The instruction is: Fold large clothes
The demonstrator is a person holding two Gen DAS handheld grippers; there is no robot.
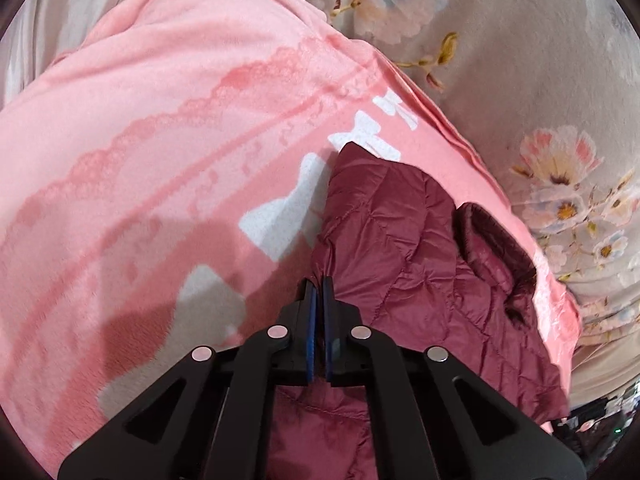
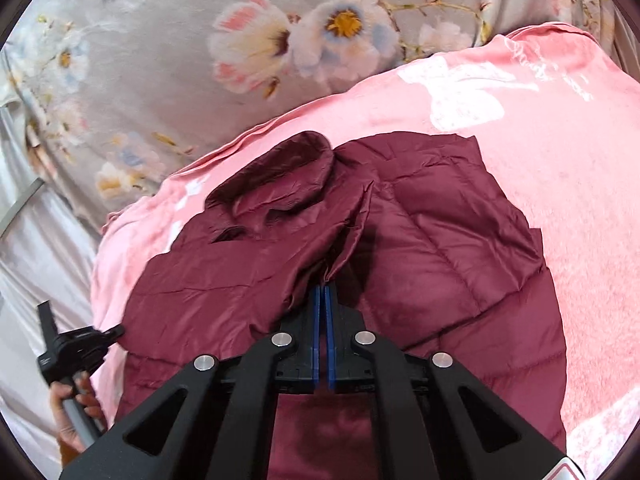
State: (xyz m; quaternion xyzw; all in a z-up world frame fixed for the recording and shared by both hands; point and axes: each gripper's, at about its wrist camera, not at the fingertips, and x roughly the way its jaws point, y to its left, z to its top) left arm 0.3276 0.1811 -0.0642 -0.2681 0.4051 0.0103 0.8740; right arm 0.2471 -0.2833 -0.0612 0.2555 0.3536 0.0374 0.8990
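Maroon quilted jacket lies spread on a pink blanket over the bed. Left gripper and right gripper each have fingers pinched tight on a jacket edge. Grasp step appears complete; next move calls for lifting both edges together and folding across.

Maroon quilted puffer jacket crumpled on pink blanket, collar up.

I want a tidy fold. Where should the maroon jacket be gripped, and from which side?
Grip the maroon jacket at its thin outer edges, coming from the near side at a low slant. The puffy quilted middle resists pinching; the flat edge fits between closed pads.
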